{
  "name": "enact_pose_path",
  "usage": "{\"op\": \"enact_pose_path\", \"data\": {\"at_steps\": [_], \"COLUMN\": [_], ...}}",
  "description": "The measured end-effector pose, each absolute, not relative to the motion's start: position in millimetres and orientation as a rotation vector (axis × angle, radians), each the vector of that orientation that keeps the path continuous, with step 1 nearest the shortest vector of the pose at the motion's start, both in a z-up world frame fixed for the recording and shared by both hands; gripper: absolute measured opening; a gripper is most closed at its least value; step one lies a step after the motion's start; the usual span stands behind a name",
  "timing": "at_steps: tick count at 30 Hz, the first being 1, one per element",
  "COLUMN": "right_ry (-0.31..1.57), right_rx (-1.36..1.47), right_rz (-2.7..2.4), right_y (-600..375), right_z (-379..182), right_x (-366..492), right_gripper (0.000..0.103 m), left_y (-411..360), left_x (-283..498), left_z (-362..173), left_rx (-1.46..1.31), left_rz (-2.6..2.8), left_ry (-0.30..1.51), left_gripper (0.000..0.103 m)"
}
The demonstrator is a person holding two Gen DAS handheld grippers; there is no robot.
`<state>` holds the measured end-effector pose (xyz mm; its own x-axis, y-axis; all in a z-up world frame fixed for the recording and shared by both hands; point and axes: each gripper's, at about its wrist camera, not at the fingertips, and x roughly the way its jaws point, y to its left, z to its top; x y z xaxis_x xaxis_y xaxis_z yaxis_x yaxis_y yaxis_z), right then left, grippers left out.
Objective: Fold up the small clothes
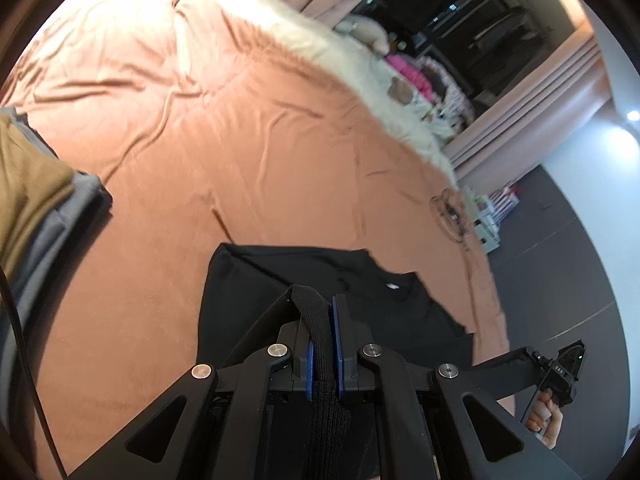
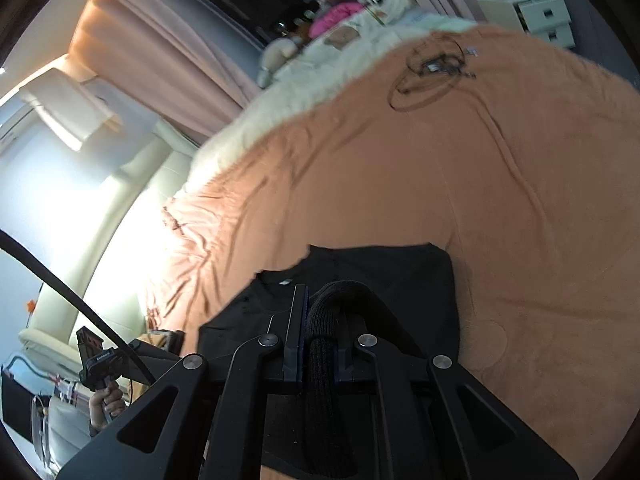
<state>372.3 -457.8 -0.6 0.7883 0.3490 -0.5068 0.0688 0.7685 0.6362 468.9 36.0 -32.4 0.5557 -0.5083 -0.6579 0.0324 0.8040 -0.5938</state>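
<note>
Grippers (image 1: 320, 336) (image 2: 320, 332) clamping black garment (image 1: 248, 280) (ribbed hem)

Garment (image 1: 400, 312): matt black cloth, its gripped hem (image 1: 318, 328) showing a ribbed knit. Bedspread (image 1: 248, 152): soft matt orange cloth, creasing. Blanket (image 1: 320, 40): looking fluffy, possibly faux fur. Gripper (image 1: 320, 320): matt black plastic, metal rivets shining.

A bed (image 1: 248, 152) covered in a creased orange-brown sheet filled most of both views. A black garment (image 1: 280, 280) lay flat on it at lower centre. A stack of folded clothes (image 1: 36, 200), tan over grey, sat at the left edge. A white furry blanket (image 1: 328, 52) ran along the far side, and a coiled dark cable (image 2: 432, 72) lay at upper right.
</note>
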Motion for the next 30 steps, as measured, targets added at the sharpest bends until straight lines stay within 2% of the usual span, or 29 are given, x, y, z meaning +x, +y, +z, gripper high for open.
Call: {"op": "enact_pose_path", "data": {"at_steps": [17, 20, 23, 24, 25, 26, 28, 30], "right_ry": [0.849, 0.884, 0.889, 0.887, 0.883, 0.875, 0.858, 0.858], "right_rx": [0.628, 0.596, 0.593, 0.593, 0.59, 0.584, 0.567, 0.51], "right_rz": [0.033, 0.008, -0.001, 0.004, 0.007, 0.011, 0.015, -0.023], "right_y": [-448, -441, -438, -437, -436, -435, -431, -424], "right_z": [-58, -65, -63, -62, -59, -56, -48, -38], "right_x": [500, 511, 512, 511, 508, 504, 498, 489], "right_gripper": [0.008, 0.01, 0.013, 0.017, 0.03, 0.047, 0.059, 0.061], "left_y": [26, 24, 22, 21, 21, 20, 18, 16], "left_x": [549, 558, 561, 560, 559, 557, 551, 545], "left_z": [-130, -147, -152, -149, -146, -141, -131, -122], "left_rx": [-0.517, -0.509, -0.49, -0.484, -0.482, -0.484, -0.464, -0.408], "left_rz": [-0.212, -0.207, -0.229, -0.242, -0.256, -0.276, -0.286, -0.258], "left_ry": [1.091, 1.141, 1.171, 1.17, 1.165, 1.153, 1.133, 1.111], "left_gripper": [0.008, 0.01, 0.016, 0.024, 0.031, 0.046, 0.072, 0.084]}}
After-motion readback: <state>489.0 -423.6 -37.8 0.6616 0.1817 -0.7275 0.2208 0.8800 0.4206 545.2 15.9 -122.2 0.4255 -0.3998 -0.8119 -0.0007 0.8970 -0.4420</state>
